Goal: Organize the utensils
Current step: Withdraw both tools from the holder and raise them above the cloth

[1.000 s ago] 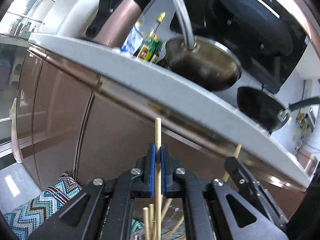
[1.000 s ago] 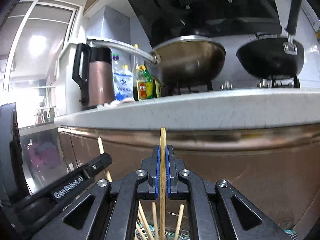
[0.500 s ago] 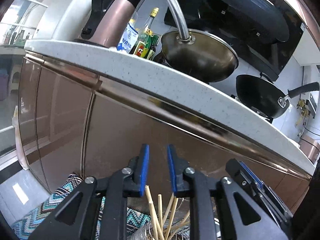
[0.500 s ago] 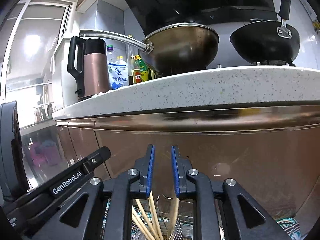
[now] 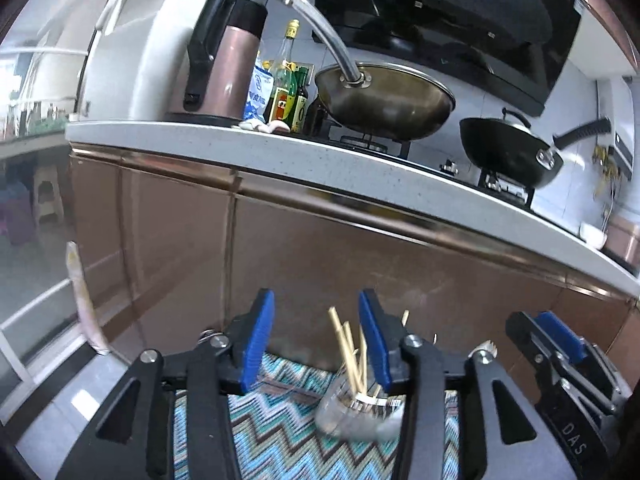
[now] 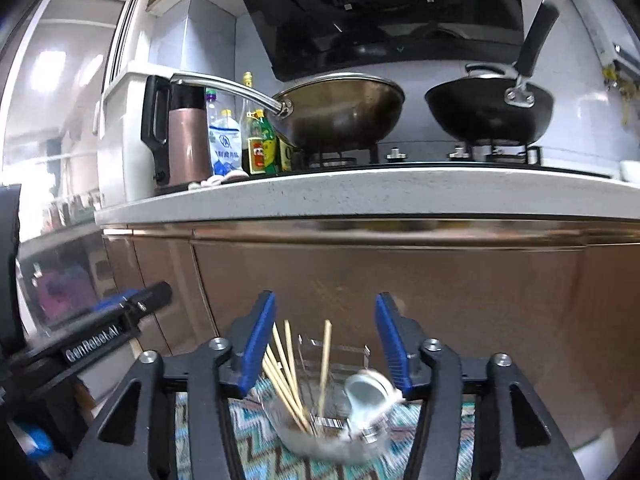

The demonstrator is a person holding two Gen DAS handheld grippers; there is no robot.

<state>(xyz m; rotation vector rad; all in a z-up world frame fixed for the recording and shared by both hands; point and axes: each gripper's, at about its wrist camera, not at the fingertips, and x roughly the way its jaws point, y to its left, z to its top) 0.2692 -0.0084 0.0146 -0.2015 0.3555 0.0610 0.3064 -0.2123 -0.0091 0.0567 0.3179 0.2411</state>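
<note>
Several wooden chopsticks (image 5: 347,354) stand tilted in a clear glass holder (image 5: 352,416) on a zigzag-patterned cloth (image 5: 280,424). My left gripper (image 5: 318,338) hovers above and short of the holder. Its jaws are opening, and its blue pads (image 5: 258,340) touch nothing. In the right wrist view the same chopsticks (image 6: 286,368) lean in the holder (image 6: 316,436), with a blurred shiny metal piece (image 6: 366,396) beside them. My right gripper (image 6: 326,342) is also opening, with nothing pressed between its pads. Each gripper shows in the other's view: the right gripper (image 5: 560,346) and the left gripper (image 6: 116,330).
Brown cabinet doors (image 6: 400,280) rise right behind the holder under a white speckled countertop (image 6: 360,192). On it stand a pink kettle (image 6: 186,140), several bottles (image 6: 260,148), a brass wok (image 6: 344,112) and a black wok (image 6: 488,112). A clear box (image 6: 332,350) sits behind the holder.
Both grippers were shut on one upright chopstick each. They have opened, let the sticks drop among the others in the holder, and pulled back and up from it.
</note>
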